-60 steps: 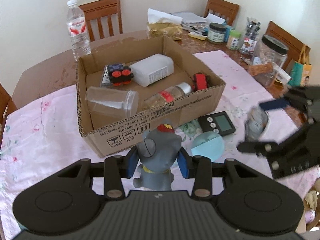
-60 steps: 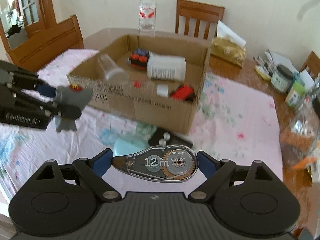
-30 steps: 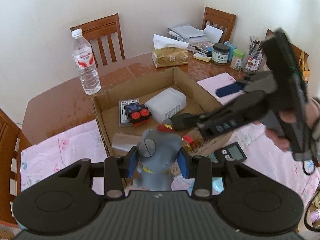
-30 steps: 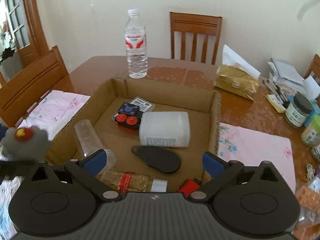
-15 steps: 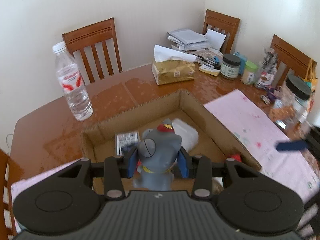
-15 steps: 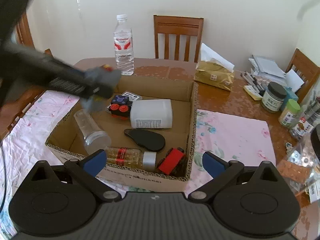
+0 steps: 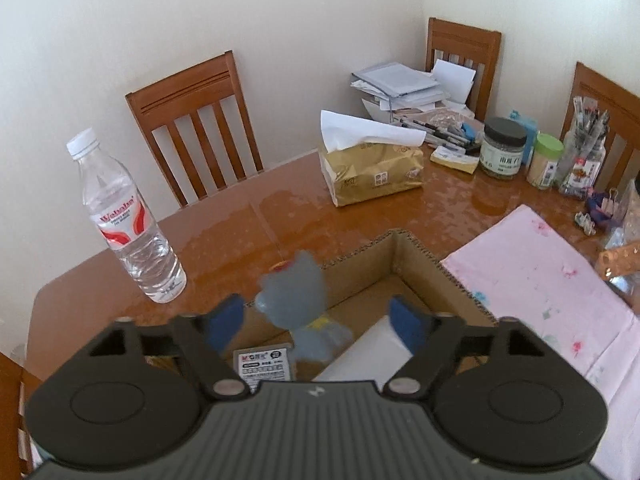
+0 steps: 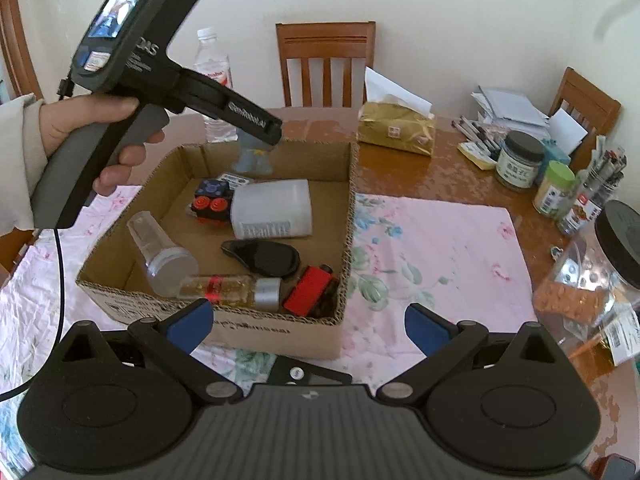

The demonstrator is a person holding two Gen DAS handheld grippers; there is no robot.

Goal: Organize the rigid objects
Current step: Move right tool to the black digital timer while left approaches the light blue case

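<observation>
Cream walls (image 7: 280, 20) meet at a corner. Wooden chairs (image 7: 192, 120) ring the glossy brown table (image 7: 240, 232). Light soft, probably daylight.

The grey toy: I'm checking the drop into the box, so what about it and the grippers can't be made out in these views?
- Grey toy: motion-blurred in the left wrist view, so whether it has landed can't be told.
- Same toy in the right wrist view: its head is hidden behind the left gripper.
- Box: its near part is covered by the left gripper.
- Right gripper: open, empty.
</observation>
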